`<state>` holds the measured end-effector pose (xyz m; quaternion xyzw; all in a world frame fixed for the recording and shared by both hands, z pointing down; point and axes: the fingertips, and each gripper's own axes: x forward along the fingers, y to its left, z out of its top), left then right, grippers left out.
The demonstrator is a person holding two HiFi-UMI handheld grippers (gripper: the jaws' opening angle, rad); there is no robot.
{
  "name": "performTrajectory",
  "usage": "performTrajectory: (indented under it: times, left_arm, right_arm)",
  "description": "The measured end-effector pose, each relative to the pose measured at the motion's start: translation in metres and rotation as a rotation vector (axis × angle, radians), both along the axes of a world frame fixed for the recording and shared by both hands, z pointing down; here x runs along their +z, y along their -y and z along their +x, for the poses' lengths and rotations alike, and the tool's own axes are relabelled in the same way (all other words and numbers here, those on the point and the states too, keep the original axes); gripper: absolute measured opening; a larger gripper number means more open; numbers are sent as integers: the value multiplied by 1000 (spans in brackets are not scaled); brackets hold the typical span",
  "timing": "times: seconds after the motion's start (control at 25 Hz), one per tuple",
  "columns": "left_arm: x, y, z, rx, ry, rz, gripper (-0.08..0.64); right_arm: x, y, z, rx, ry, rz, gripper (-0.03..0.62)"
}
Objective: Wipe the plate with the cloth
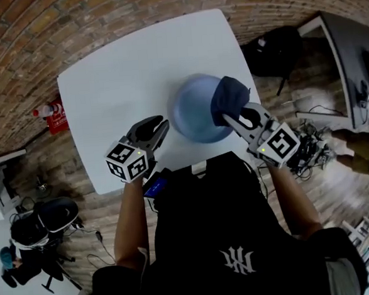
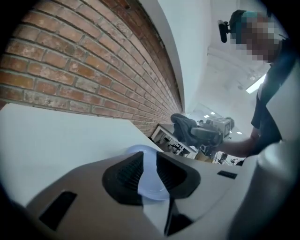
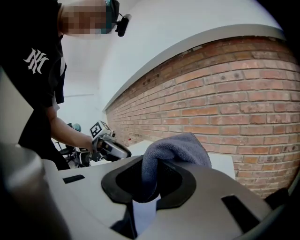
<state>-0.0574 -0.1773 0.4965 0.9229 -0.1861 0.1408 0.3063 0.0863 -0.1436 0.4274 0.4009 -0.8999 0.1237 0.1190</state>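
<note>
L gripper [image 1: 161,127] hangs low over the white table [image 1: 117,79], tips just beside the plate's near-left rim. We read it as waiting there to steady the plate, so it won't slide once the rubbing starts. Its own view shows the jaws a narrow gap apart. The pale blue plate [image 2: 149,161] shows through that gap, ahead of the pads [image 2: 124,176]. Nothing seems pinched, so we take it as empty, w/ room to close on the rim if needed.

Plate [image 1: 191,108] lies flat on the table's near half, roughly mid-way btw the two grippers.

Dark blue cloth [image 1: 229,96] is bunched into a wad over the plate's right edge. Whether it's pressed down or just above, we can't tell from the head view. Bunching gives a thick pad to wipe with.

R gripper [image 1: 236,120] comes in from the near-right, angled toward the plate centre. Its jaws are closed tight on the cloth [image 3: 176,147]: a fold is clamped btw the pads, and the rest mushrooms out past the tips.
</note>
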Motion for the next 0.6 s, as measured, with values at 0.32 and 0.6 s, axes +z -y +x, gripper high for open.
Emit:
performTrajectory:
  times: [0.32,0.6]
  left_arm:
    - [60,4,8,-161,85,-209,104]
    - [107,-12,12,-275,167,-345,106]
  right_arm:
    - [20,14,5,-221,4,-36,77]
    - [45,18,-9,-379,0,-79,77]
